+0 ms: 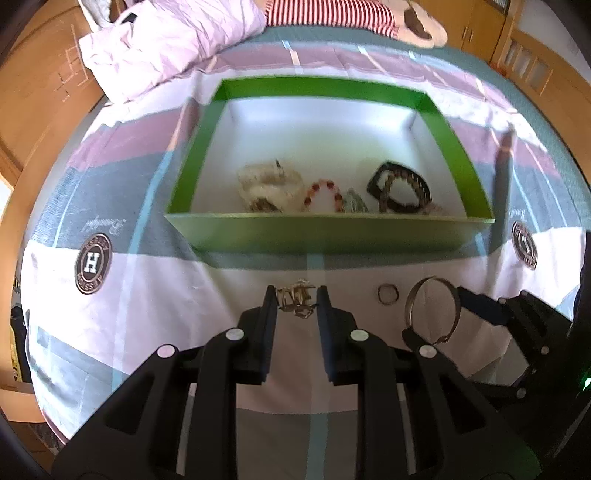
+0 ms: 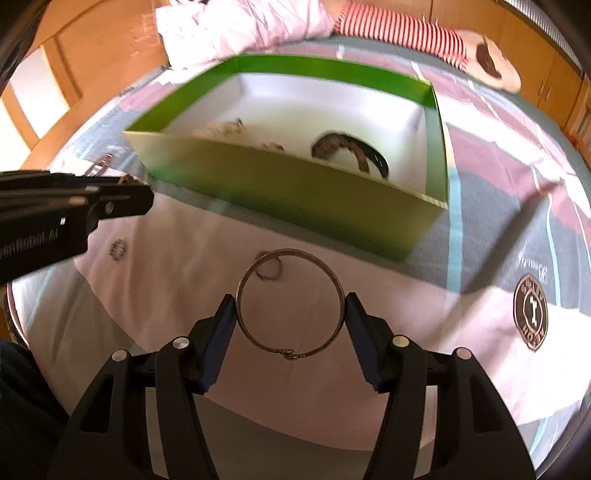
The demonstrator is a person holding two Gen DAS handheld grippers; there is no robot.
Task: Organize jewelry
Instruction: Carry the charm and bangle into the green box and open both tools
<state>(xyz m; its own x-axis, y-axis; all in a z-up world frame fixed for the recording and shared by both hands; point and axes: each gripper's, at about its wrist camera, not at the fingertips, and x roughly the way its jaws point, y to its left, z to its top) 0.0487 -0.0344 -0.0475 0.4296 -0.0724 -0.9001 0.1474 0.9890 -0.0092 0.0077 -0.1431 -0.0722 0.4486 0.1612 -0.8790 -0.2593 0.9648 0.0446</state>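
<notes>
A bed fills both views, covered with a patchwork sheet (image 1: 122,332) of white, pink and grey panels with round dark badges, and wooden cupboards stand around it. Nearest the left camera, the left gripper (image 1: 296,301) has its two fingers closed in on a small tangled gold-coloured chain (image 1: 297,298), pads touching it on either side, low over the white panel of the sheet. Just to its right a small ring (image 1: 388,294) lies flat on the sheet, and beside that the right gripper (image 2: 290,313) clamps a thin metal bangle (image 2: 290,301) across its width, one pad on each side; through the bangle's loop the small ring shows on the sheet beyond. A second small beaded ring (image 2: 118,249) lies on the sheet to the left of the bangle in the right view. Farther off sits a green box (image 1: 325,232) with a white inside, holding a pale fuzzy piece (image 1: 266,184), a red bead bracelet (image 1: 323,195), and a brown bead bracelet (image 1: 397,188) lying over a black band (image 1: 421,184). Beyond the box are a crumpled pink quilt (image 1: 166,40) and a red-and-white striped cloth (image 1: 332,14).
</notes>
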